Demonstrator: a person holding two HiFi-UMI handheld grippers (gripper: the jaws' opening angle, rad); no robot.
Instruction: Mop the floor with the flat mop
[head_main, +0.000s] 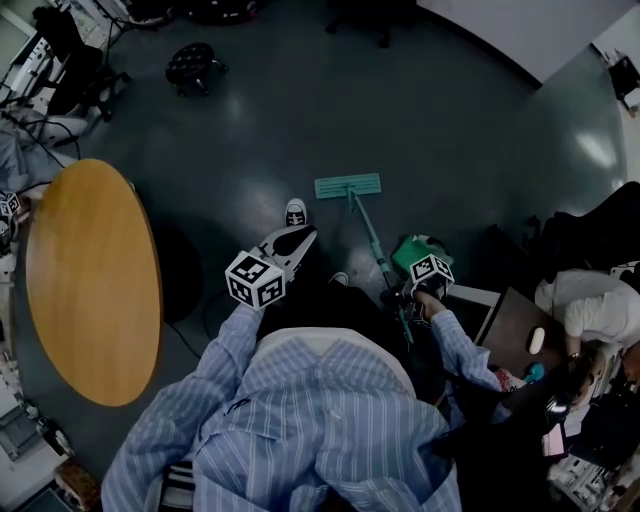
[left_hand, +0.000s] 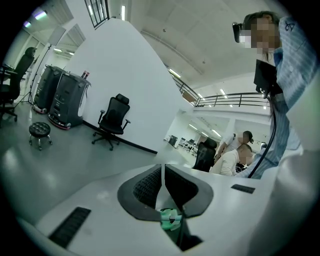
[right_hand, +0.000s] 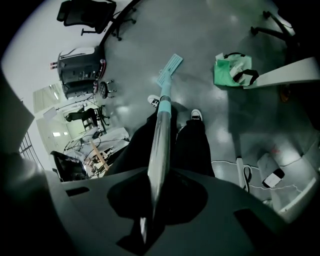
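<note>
The flat mop's teal head (head_main: 348, 185) lies flat on the grey floor in front of my feet. Its handle (head_main: 375, 250) slants back up to my right gripper (head_main: 398, 297), which is shut on the upper handle. In the right gripper view the handle (right_hand: 161, 135) runs out between the jaws down to the mop head (right_hand: 170, 69). My left gripper (head_main: 299, 238) is held out over my left leg, apart from the mop. Its jaws (left_hand: 162, 172) are shut, pads together, pointing out across the room. A small green piece (left_hand: 170, 218) shows at the base of the jaws.
A round wooden table (head_main: 90, 280) stands at my left. A green bag (head_main: 415, 250) sits on the floor by the right gripper. A stool (head_main: 192, 65) and an office chair (left_hand: 114, 120) stand farther off. A seated person (head_main: 590, 300) and a desk are at my right, with cables (right_hand: 245, 175) on the floor.
</note>
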